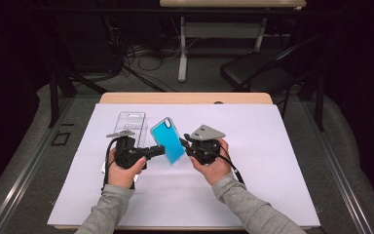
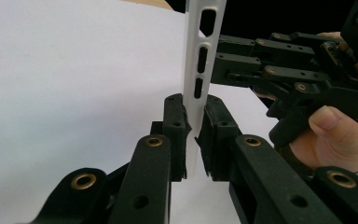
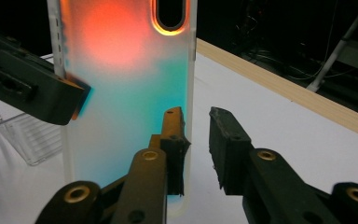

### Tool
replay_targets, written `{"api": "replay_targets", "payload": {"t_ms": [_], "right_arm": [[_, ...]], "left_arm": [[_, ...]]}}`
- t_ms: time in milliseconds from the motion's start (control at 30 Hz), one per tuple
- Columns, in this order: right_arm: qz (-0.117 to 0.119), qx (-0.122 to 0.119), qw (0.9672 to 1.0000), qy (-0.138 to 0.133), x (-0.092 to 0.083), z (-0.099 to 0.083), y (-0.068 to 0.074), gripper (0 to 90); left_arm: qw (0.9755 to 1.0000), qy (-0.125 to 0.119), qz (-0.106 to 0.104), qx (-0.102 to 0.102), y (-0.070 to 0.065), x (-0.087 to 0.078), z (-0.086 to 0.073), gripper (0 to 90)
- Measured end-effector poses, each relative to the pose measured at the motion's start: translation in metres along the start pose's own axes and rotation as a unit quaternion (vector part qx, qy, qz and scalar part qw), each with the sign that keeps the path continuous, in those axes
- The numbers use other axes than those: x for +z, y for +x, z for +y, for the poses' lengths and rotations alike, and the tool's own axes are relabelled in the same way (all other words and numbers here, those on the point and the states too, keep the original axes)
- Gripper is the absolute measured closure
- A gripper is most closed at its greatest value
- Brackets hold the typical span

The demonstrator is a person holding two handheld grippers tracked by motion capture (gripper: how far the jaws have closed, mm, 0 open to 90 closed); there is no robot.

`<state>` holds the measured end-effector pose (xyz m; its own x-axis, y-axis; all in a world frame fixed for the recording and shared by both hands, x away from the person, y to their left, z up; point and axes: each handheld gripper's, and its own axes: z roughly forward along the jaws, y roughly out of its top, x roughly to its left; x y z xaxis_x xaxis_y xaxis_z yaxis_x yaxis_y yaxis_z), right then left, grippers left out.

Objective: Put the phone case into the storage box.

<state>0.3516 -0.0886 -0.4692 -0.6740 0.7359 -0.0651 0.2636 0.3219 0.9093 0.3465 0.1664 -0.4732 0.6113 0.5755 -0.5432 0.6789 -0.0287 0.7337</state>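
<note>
Phone case (image 1: 168, 140), blue-faced with a translucent white rim, hangs in the air above the white sheet on the desk (image 1: 272, 161), tilted between the two grippers and touching nothing below. In the left gripper view its white edge (image 2: 196, 70), with slotted button cut-outs, stands upright between that gripper's fingers (image 2: 175, 123), which are clamped together on it. The left gripper (image 1: 148, 152) therefore carries the case by one thin side rim alone.

The right gripper (image 1: 187, 145) sits at the opposite long edge. In the right gripper view the case (image 3: 126, 93) lies against the left finger (image 3: 173, 144), while the other finger stands clear of it, so these fingers are apart and press on nothing.

The main risk is a drop or a swing: with only one narrow pinch on a smooth rim, the case could pivot around the left fingers and slip out, likely if the left hand (image 1: 124, 173) twists or jolts. If the right fingers close off-line, they could push the free edge sideways instead of gripping it and lever the case out of the left hold. A falling case could also strike the clear plastic box (image 1: 130, 123) lying just behind on the sheet, or skid off toward the desk's edge.
</note>
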Motion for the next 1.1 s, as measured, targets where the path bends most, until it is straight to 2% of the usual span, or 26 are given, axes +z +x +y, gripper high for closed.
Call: {"api": "replay_targets", "payload": {"t_ms": [200, 467, 733, 900, 1100], "right_arm": [[0.018, -0.010, 0.9998, 0.000, -0.003, 0.000, 0.000, 67.5], [0.047, -0.025, 0.9986, 0.005, -0.006, 0.001, 0.001, 61.8], [0.066, -0.031, 0.9973, 0.005, -0.011, 0.002, -0.001, 59.6], [0.079, -0.035, 0.9963, 0.003, -0.014, 0.003, -0.002, 58.4], [0.084, -0.030, 0.9960, -0.006, -0.020, 0.003, -0.005, 58.1]], "left_arm": [[0.9999, 0.001, 0.003, 0.014, 0.000, -0.004, 0.002, 81.6], [0.9993, 0.010, -0.004, 0.037, -0.001, -0.011, 0.006, 81.7], [0.9984, 0.013, -0.006, 0.055, -0.003, -0.016, 0.009, 81.7], [0.9970, 0.017, -0.010, 0.075, -0.006, -0.019, 0.011, 81.6], [0.9964, 0.021, -0.006, 0.082, -0.010, -0.022, 0.012, 81.7]]}}
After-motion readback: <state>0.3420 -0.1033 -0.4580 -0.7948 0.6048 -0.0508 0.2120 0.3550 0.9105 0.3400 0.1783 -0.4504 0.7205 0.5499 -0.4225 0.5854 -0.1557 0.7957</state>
